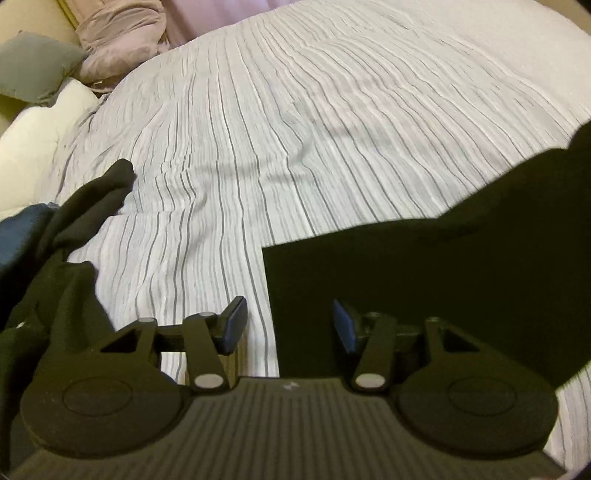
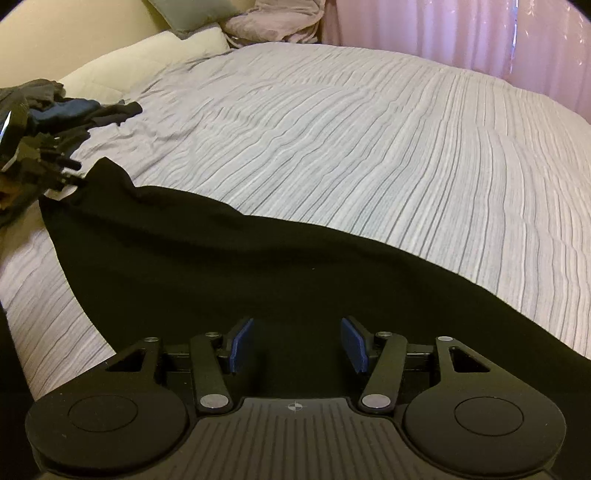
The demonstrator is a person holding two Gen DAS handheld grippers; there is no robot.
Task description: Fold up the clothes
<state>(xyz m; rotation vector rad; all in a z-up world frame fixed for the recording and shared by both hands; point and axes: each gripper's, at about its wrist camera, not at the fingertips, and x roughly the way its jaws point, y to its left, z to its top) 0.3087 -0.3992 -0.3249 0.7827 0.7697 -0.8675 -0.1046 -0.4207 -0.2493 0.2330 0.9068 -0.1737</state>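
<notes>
Two hand-held grippers hung over the bed point(image 1: 332, 110): the left hand-held gripper point(image 1: 291, 325) and right hand-held gripper point(image 2: 297, 343) both stood spread, pinching nothing. The black garment point(image 2: 221, 266) lay flat beneath them; loose, it could bunch if one side got dragged. Its long axis seemingly ran across the bed towards the clothes pile point(image 2: 66, 110), though blur hid much.

Black garment point(image 2: 258, 266) on white, grey-striped bedspread point(image 2: 369, 147); pink curtain point(image 2: 443, 26); cream pillow point(image 2: 147, 59).
</notes>
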